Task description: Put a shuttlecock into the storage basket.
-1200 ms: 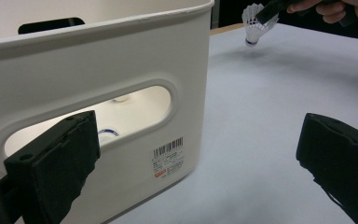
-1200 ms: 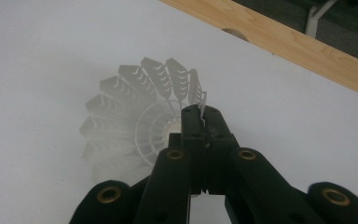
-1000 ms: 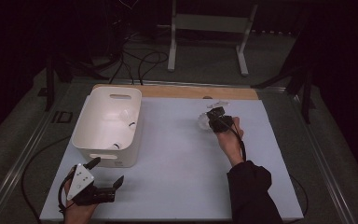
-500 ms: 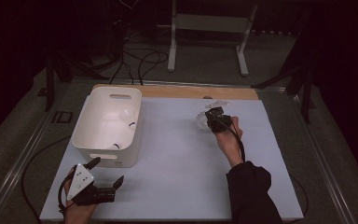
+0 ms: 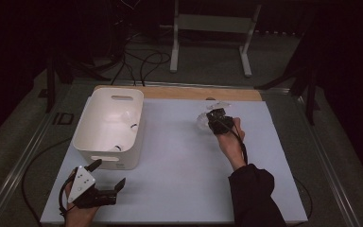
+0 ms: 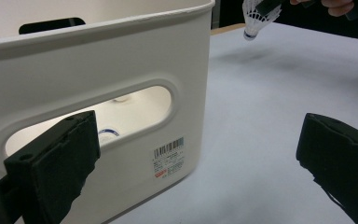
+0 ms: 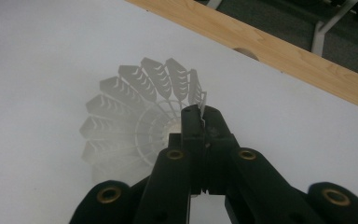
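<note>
Tabletop [image 5: 170, 189]: white sheet, your bin [image 5: 108, 125] at left.
Right hand-held gripper [image 7: 199, 116]: clenched on shuttlecock [image 7: 135, 116] skirt, lifted for carrying.
Left hand-held gripper [image 6: 196, 154]: released, idle beside bin, leaving its mouth free.

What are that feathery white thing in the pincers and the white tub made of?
The shuttlecock, pinched by the right gripper, looks like moulded white plastic: its vanes are identical and cut with neat slots. The tub seems smooth, slightly glossy plastic, with rounded handle holes and a barcode sticker.
</note>
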### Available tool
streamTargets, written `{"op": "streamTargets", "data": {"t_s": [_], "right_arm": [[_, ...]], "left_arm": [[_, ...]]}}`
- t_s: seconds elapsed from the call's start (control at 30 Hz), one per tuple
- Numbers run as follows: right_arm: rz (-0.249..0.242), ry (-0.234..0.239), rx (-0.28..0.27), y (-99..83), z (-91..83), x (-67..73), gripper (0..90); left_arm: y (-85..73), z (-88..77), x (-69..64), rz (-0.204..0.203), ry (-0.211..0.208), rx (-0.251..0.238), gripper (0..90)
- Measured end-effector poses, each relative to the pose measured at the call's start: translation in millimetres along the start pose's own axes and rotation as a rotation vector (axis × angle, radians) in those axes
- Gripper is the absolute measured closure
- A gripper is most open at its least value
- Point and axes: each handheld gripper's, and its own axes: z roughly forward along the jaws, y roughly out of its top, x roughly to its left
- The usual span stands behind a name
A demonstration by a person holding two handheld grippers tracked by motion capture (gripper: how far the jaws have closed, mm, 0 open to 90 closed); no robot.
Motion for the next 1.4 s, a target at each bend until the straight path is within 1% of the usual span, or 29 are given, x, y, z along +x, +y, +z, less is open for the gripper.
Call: {"op": "streamTargets", "data": {"t_s": [0.17,0.3,0.5,0.67,0.8,1.27,1.3,1.4], "right_arm": [[-0.006,0.002,-0.004,1.2,-1.7,1.6,89.2],[0.005,0.011,-0.009,1.9,-3.1,1.9,89.1],[0.001,0.014,-0.013,2.2,-4.5,2.0,89.2],[0.021,0.031,-0.021,2.9,-5.9,3.8,89.2],[0.013,0.034,-0.028,3.9,-7.4,5.2,89.2],[0.009,0.05,-0.042,6.0,-12.6,12.0,89.2],[0.003,0.048,-0.043,6.4,-12.8,12.1,89.2],[0.009,0.063,-0.044,7.3,-14.1,13.1,89.2]], "left_arm": [[0.0,0.0,0.0,0.0,0.0,0.0,0.3],[0.0,0.2,-0.1,0.0,0.0,-0.001,0.2],[0.0,0.2,-0.1,-0.001,0.0,-0.001,0.3],[0.0,0.2,-0.1,0.0,0.001,0.0,0.2],[0.0,0.1,0.0,0.0,0.0,0.0,0.3],[0.0,0.2,-0.2,0.0,0.001,0.001,0.3],[0.0,0.2,-0.1,0.0,0.001,0.002,0.3],[0.0,0.1,-0.1,0.001,0.0,0.003,0.2]]}}
